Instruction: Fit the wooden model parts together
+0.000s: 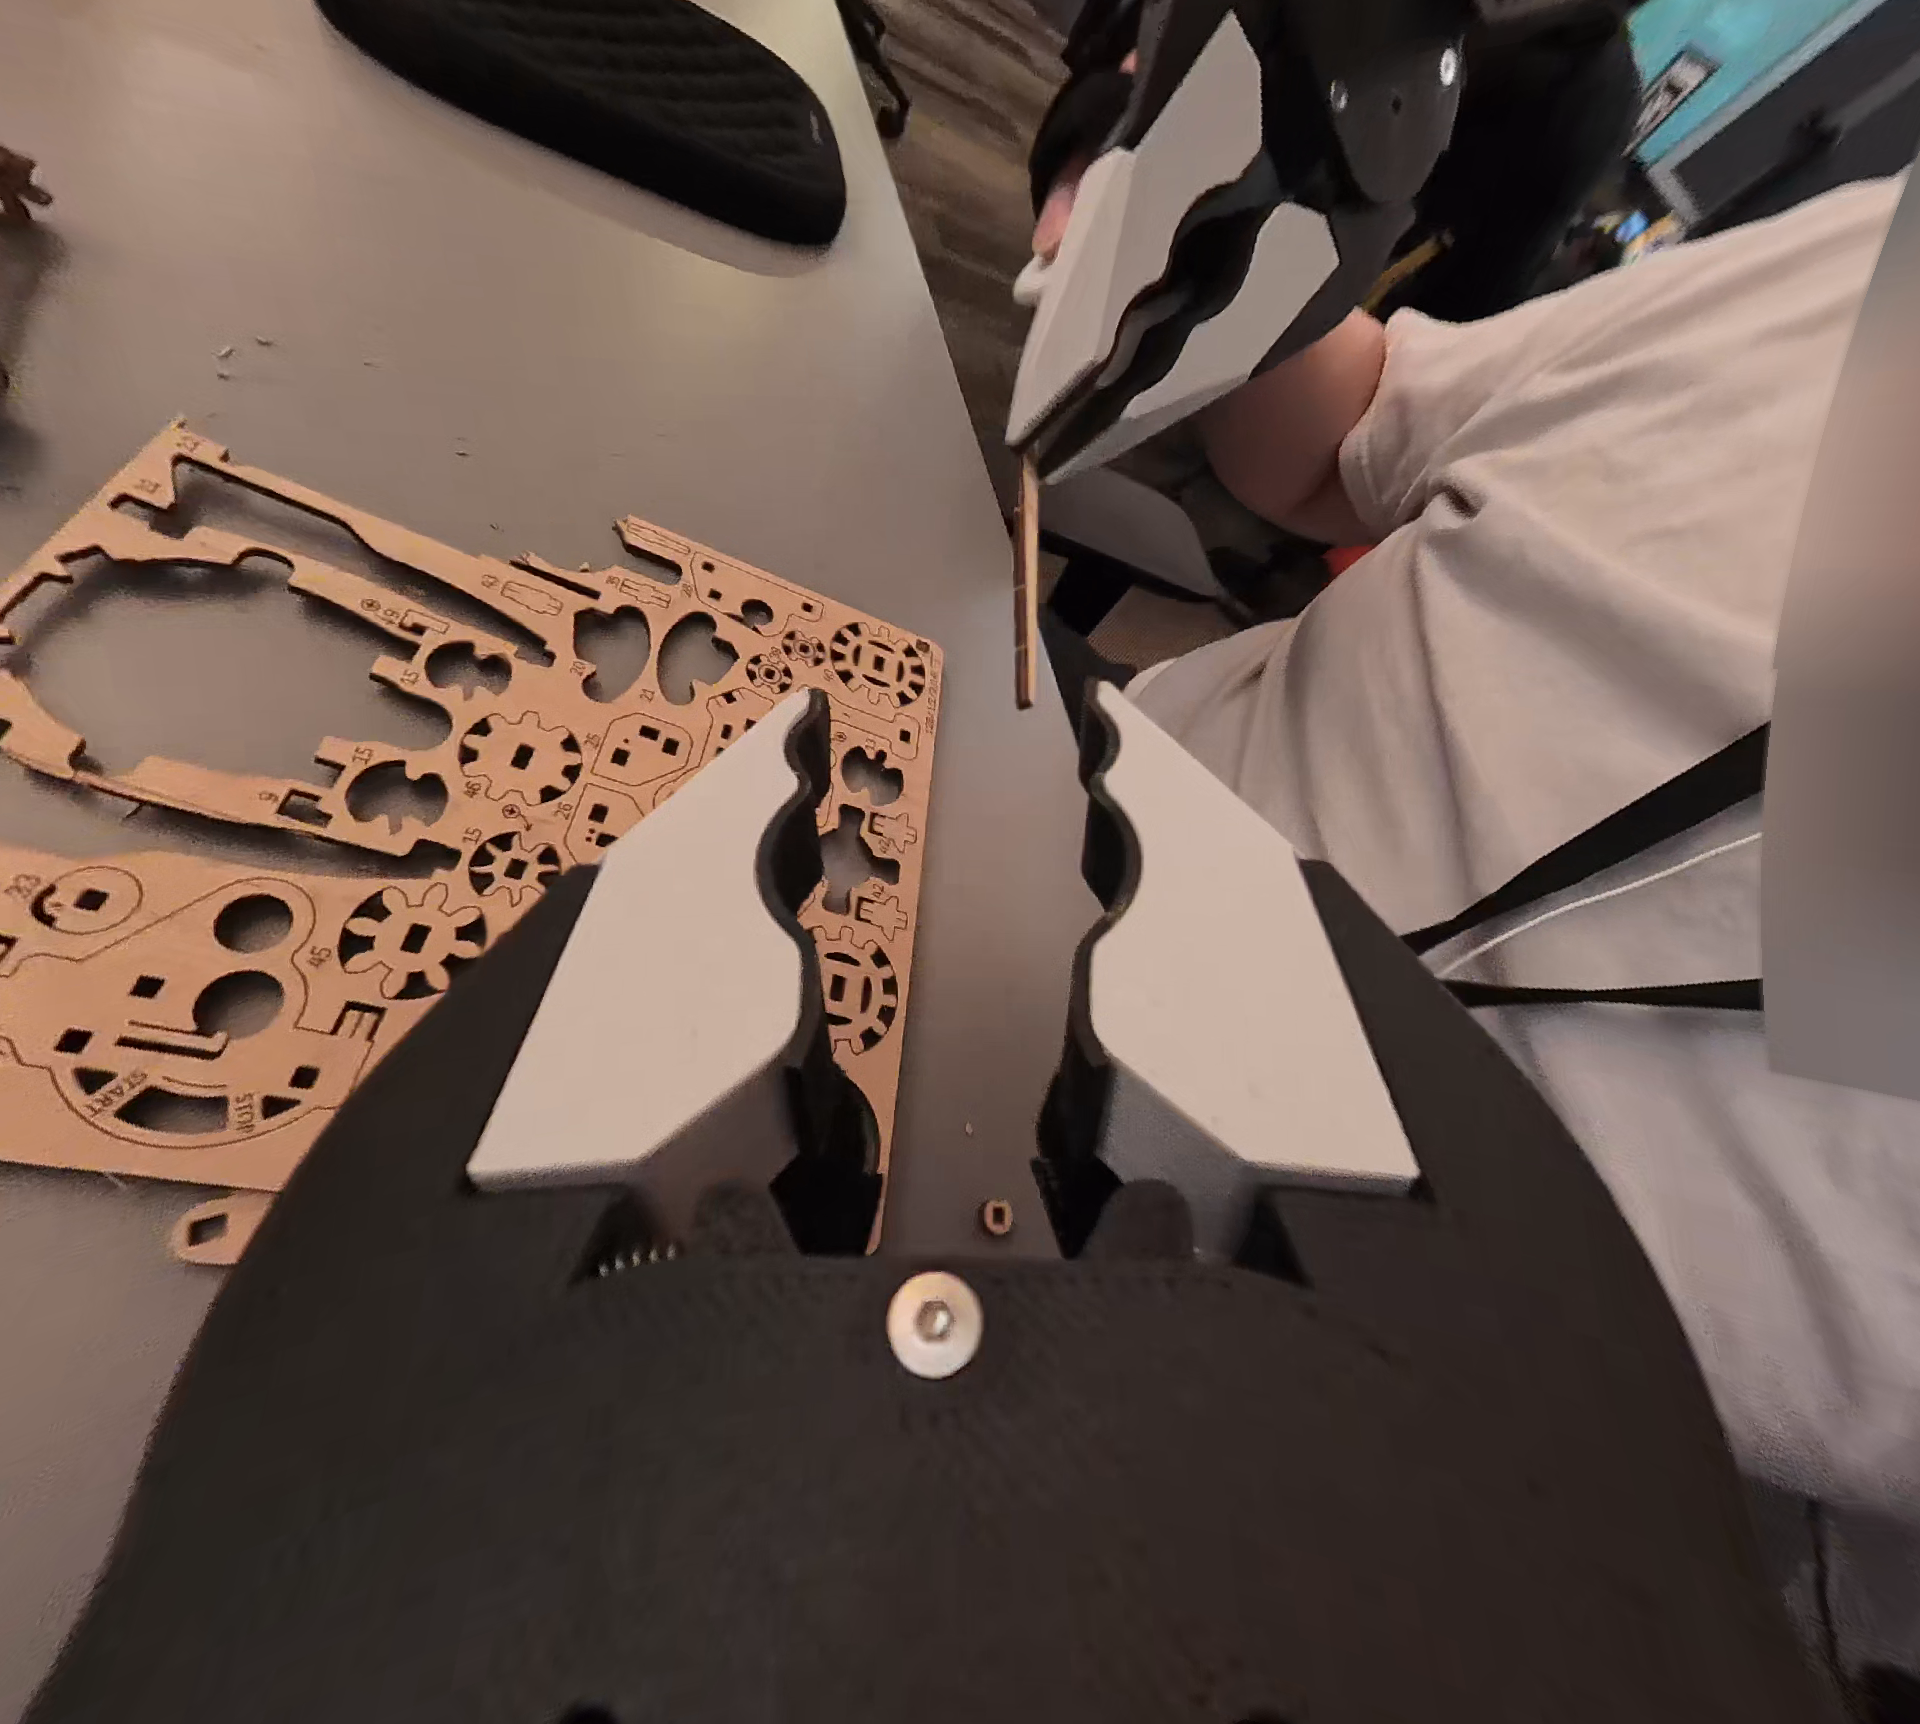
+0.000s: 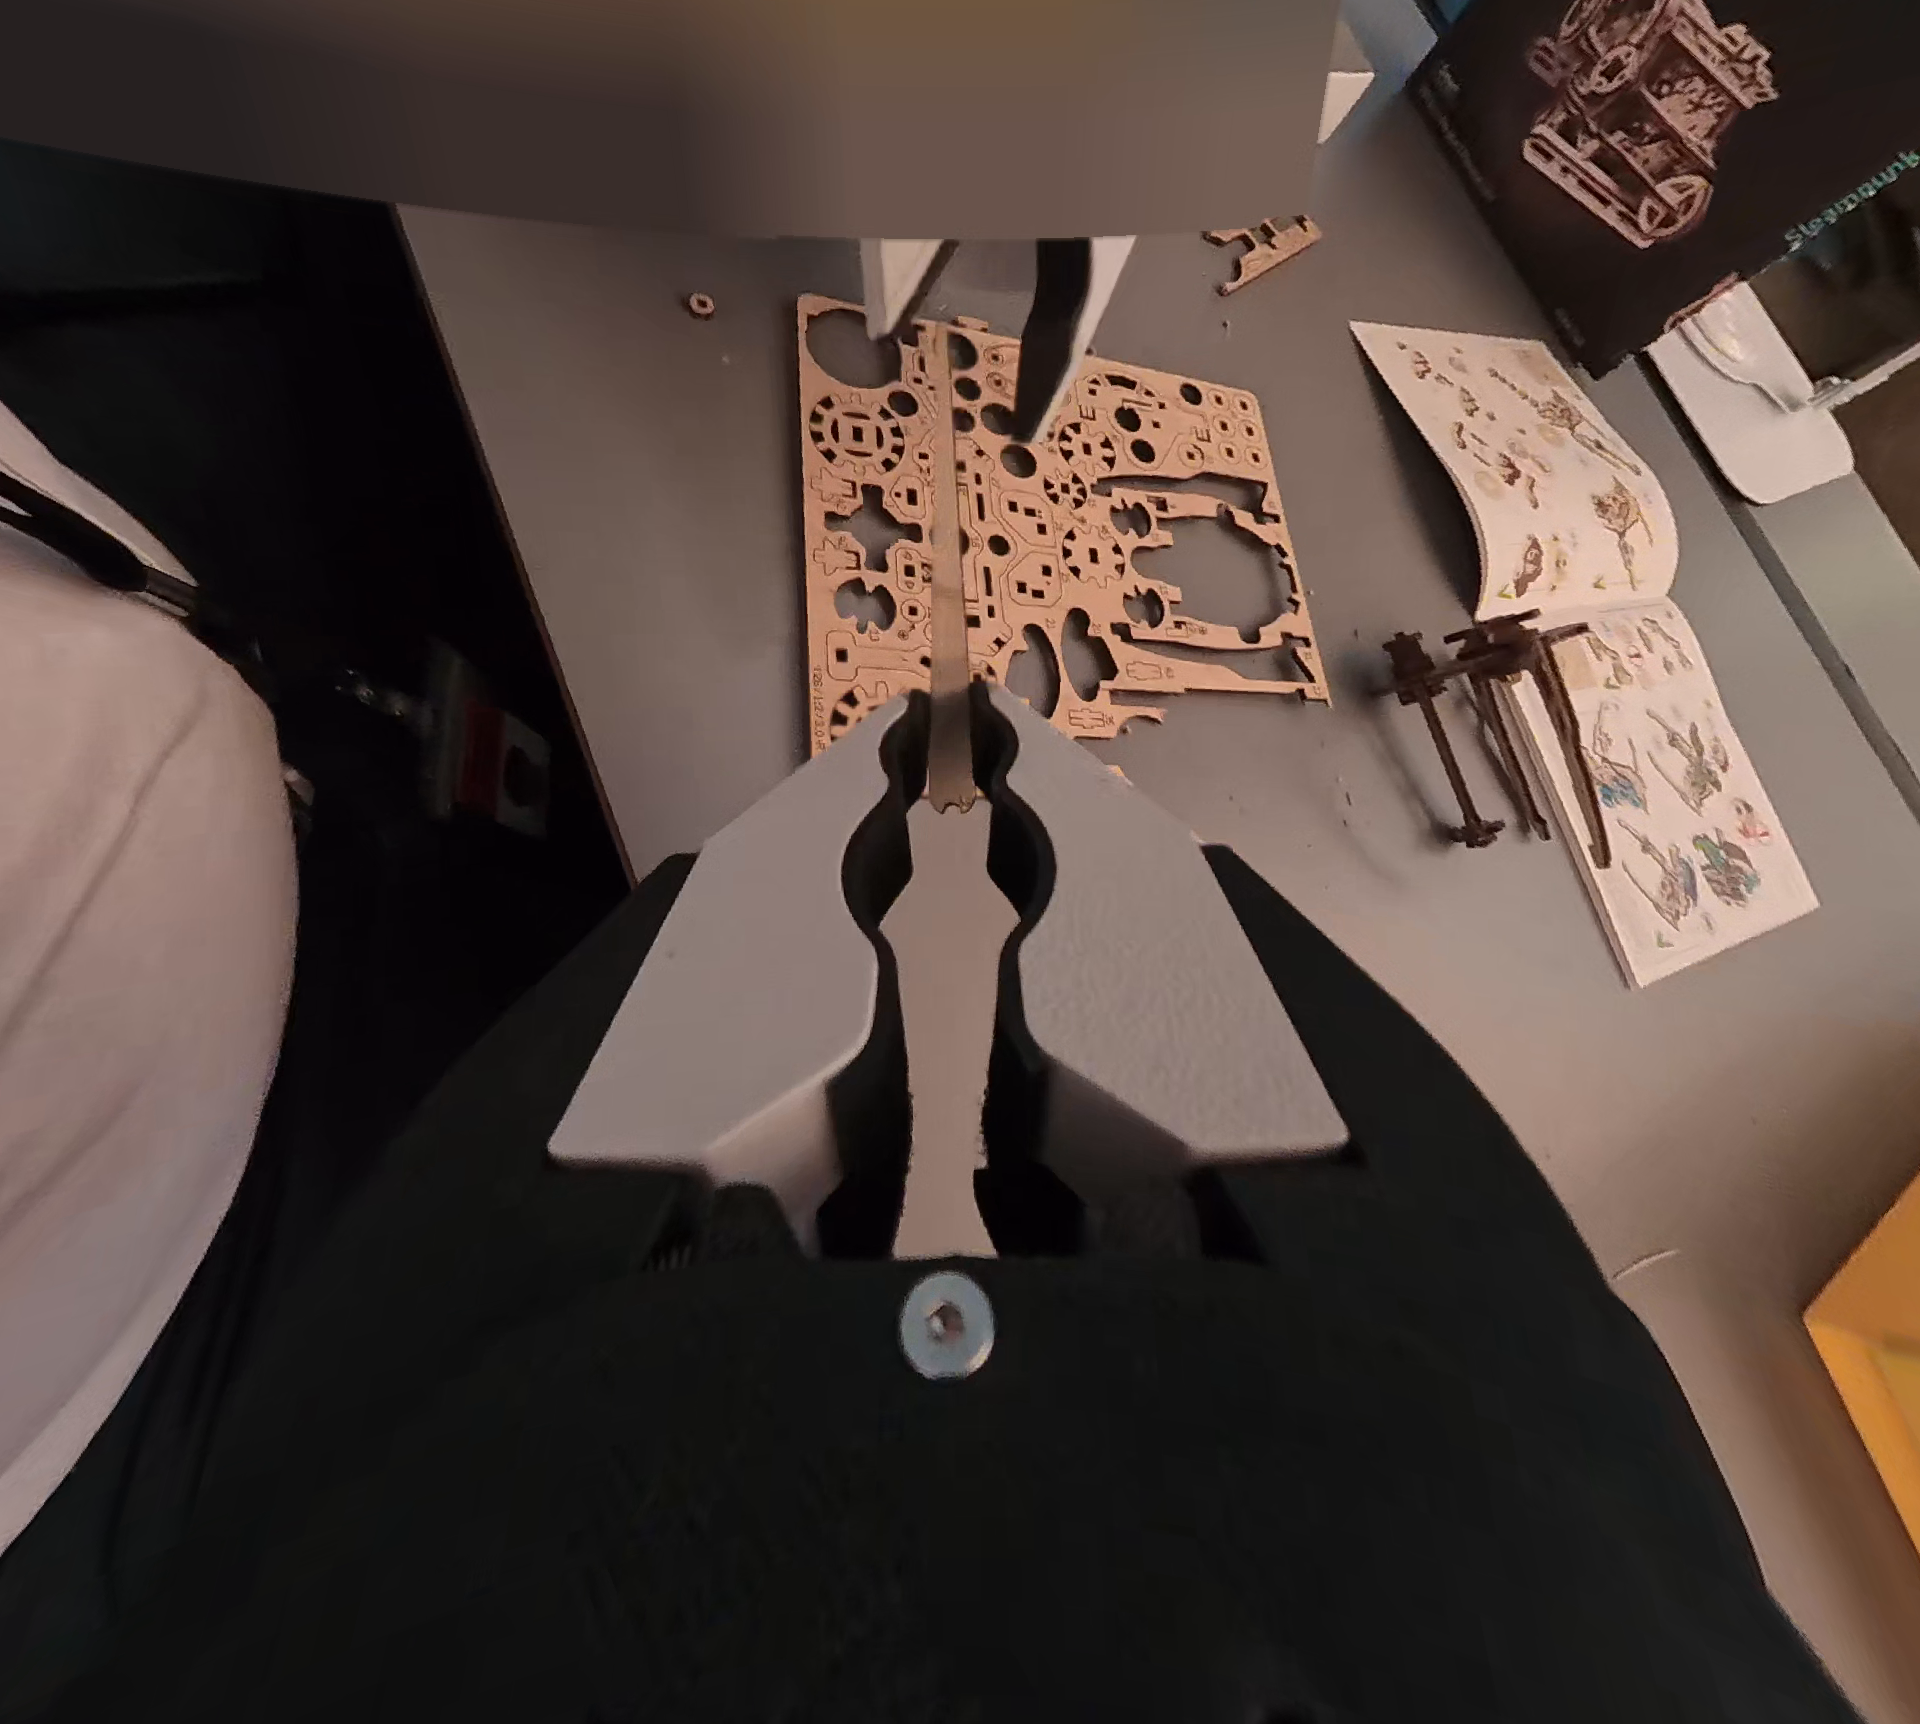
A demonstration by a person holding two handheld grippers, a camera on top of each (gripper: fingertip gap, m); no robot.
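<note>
A laser-cut wooden parts sheet (image 1: 447, 801) lies flat on the grey table; it also shows in the right wrist view (image 2: 1049, 531). My right gripper (image 2: 943, 700) is shut on a thin flat wooden strip (image 2: 948, 594), seen edge-on. In the left wrist view that strip (image 1: 1025, 594) hangs down from the right gripper (image 1: 1029, 438) beside the table edge. My left gripper (image 1: 951, 708) is open and empty, above the sheet's right edge, just short of the strip. A small dark assembled wooden frame (image 2: 1475, 718) stands right of the sheet.
A black padded rest (image 1: 571, 53) lies at the back of the table (image 1: 312, 303). An open instruction booklet (image 2: 1590, 614) and the dark kit box (image 2: 1704, 64) sit on the right. A tiny wooden ring (image 1: 995, 1214) lies by the table edge. A person in white clothing (image 1: 1558, 635) sits close. The tips of one gripper are about 8 cm away from the tips of the other. The black padded rest (image 1: 571, 53) sits 25 cm or so from the ends of my right fingers.
</note>
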